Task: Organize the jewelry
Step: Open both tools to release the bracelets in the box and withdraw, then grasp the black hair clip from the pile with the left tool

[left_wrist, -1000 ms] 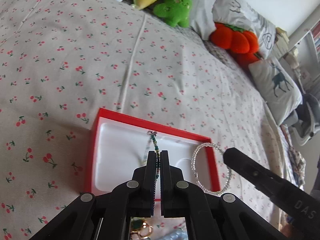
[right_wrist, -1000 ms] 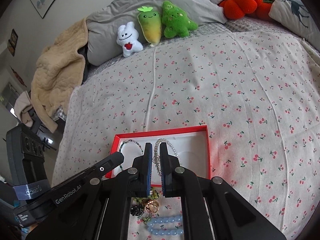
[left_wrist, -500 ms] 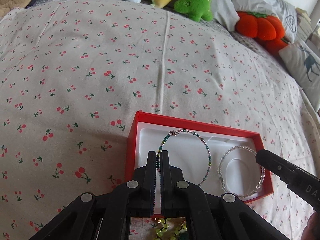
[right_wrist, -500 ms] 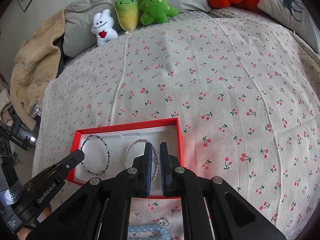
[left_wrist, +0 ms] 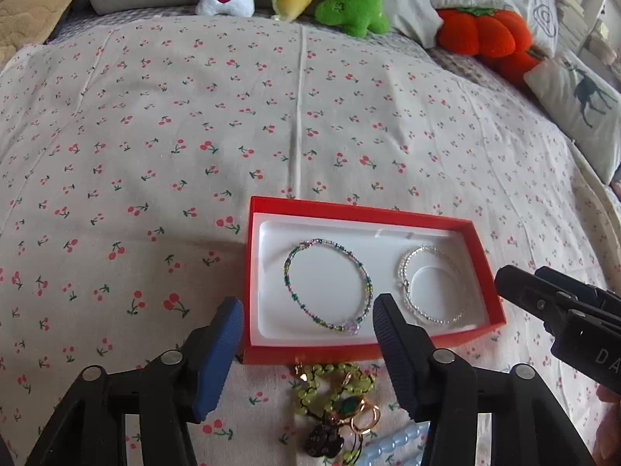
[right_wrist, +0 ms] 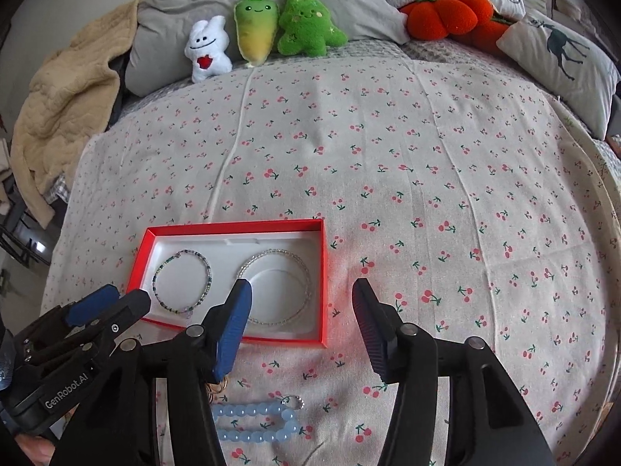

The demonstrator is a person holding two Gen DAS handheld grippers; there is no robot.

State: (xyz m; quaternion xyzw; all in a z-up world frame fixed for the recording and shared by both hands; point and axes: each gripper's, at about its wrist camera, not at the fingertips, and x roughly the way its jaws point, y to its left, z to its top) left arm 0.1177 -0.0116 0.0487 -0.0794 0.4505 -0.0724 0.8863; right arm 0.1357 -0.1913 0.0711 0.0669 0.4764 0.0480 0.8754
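A red box (left_wrist: 481, 248) (right_wrist: 323, 272) with a white liner lies on the cherry-print bedspread. In it lie a green-beaded bracelet (left_wrist: 295, 295) (right_wrist: 207, 268) on the left and a clear-beaded bracelet (left_wrist: 403, 272) (right_wrist: 306, 268) on the right. My left gripper (left_wrist: 308, 320) is open and empty above the box's near edge. My right gripper (right_wrist: 300, 301) is open and empty above the box's right end. A pile of jewelry (left_wrist: 333, 400) with yellow-green beads and gold rings lies in front of the box. A pale blue bead bracelet (right_wrist: 256, 423) lies beside it.
Plush toys (right_wrist: 268, 31) and an orange pumpkin cushion (right_wrist: 446, 13) line the head of the bed. A deer-print pillow (right_wrist: 559, 58) lies at the right edge. A beige blanket (right_wrist: 66, 93) hangs at the left. The bedspread (right_wrist: 427, 178) stretches beyond the box.
Both grippers have opened and let go of their bracelets, which now lie flat in the box. Both grippers have pulled back toward me, bringing the loose jewelry pile into view.
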